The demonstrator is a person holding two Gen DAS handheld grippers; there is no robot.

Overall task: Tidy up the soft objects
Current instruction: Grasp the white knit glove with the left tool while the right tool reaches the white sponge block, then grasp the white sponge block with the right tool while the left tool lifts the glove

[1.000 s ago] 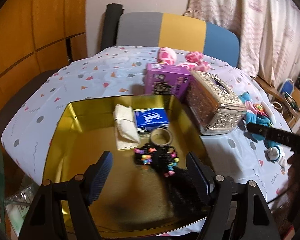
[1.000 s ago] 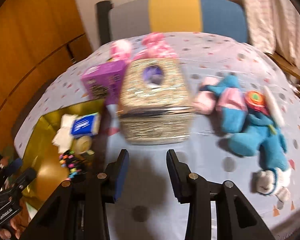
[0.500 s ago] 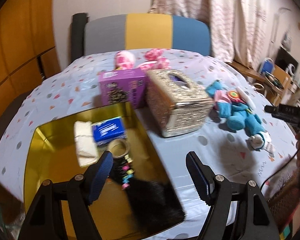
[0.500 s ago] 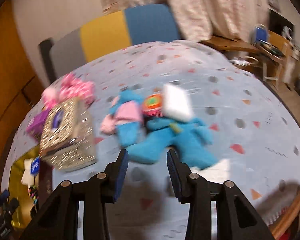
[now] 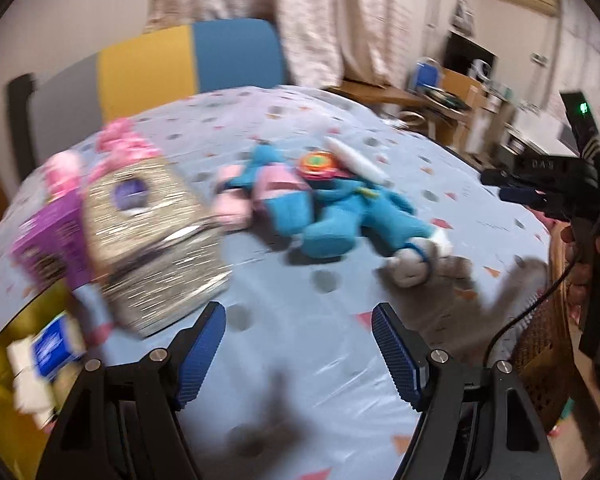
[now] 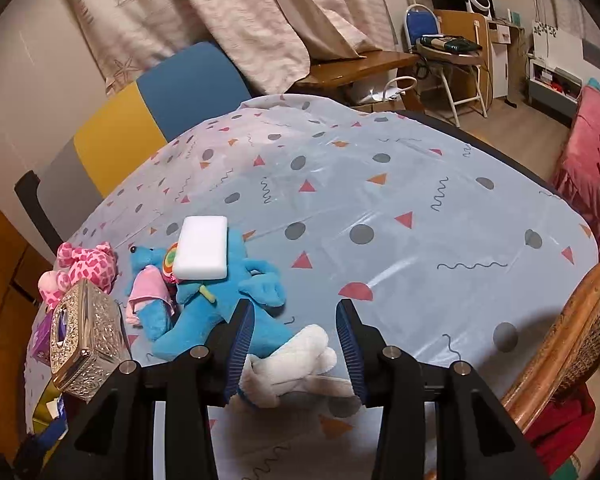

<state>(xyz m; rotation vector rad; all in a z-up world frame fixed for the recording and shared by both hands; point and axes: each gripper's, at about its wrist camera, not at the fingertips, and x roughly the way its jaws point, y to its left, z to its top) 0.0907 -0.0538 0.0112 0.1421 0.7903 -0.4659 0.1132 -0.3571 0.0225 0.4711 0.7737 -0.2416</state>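
The large blue plush toy [image 6: 204, 320] is laid flat on the patterned tablecloth [image 6: 400, 208], toward the left near part of the table in the right wrist view. Its long axis is run diagonally: the head end is pointed far and left, under a white sponge [image 6: 202, 253] that is rested on it, and its white feet [image 6: 296, 364] are pointed near and right. A smaller blue plush in a pink dress [image 6: 150, 300] is laid just beside it on the left, roughly parallel to it. A pink spotted plush [image 6: 86, 266] is seen farther left, behind the silver tissue box [image 6: 82, 336].

The right gripper [image 6: 296, 344] is held released, its jaws spread wide to either side of the white feet; the feet are framed between the blue pads but not visibly pinched.

The left gripper [image 5: 298, 354] is likewise held released, nothing being grasped, above bare cloth near the tissue box. In this blurred view the large blue plush toy [image 5: 340, 216] is seen ahead, and a purple box [image 5: 50, 236] and a gold tray [image 5: 4, 360] at the left.
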